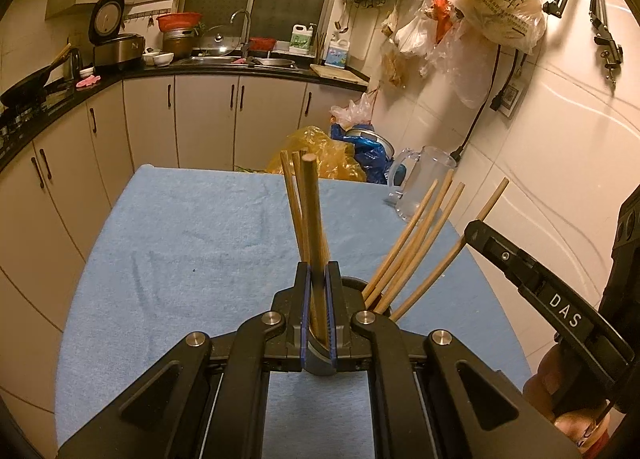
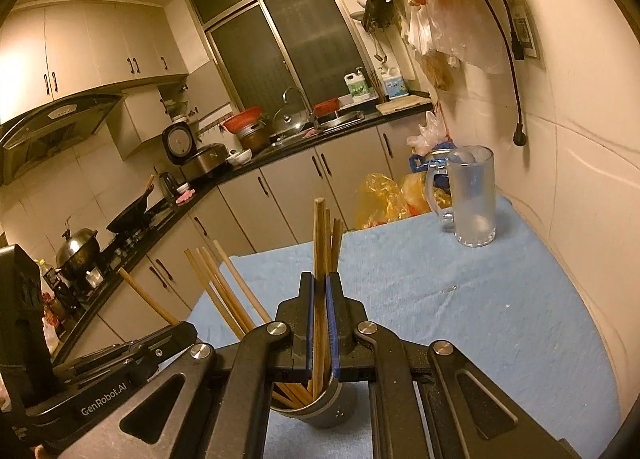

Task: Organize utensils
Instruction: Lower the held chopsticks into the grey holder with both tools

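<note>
Kitchen, warm light: cream cabinets, black countertop, sink under a dark window, rice cooker, wok on the stove, plastic bags hung on the tiled wall.

Surface: table under a light blue towel.

Item 1, dark cylindrical utensil holder, standing on the towel at the near edge, directly below both claws.

Item 2, wooden chopsticks. One bundle stands nearly upright, lower ends in the holder; a second group leans outward over the holder's rim (fanned, tips well apart).

Item 3, left claw: pads drawn together, clamped on the upright bundle.

Item 4, right claw: likewise pressed together on several upright chopsticks whose lower ends sit in the holder.

Item 5, clear glass mug with handle, upright at the far corner of the towel, well apart from the holder.

Item 6, yellow and blue bags beyond the far table edge.
</note>
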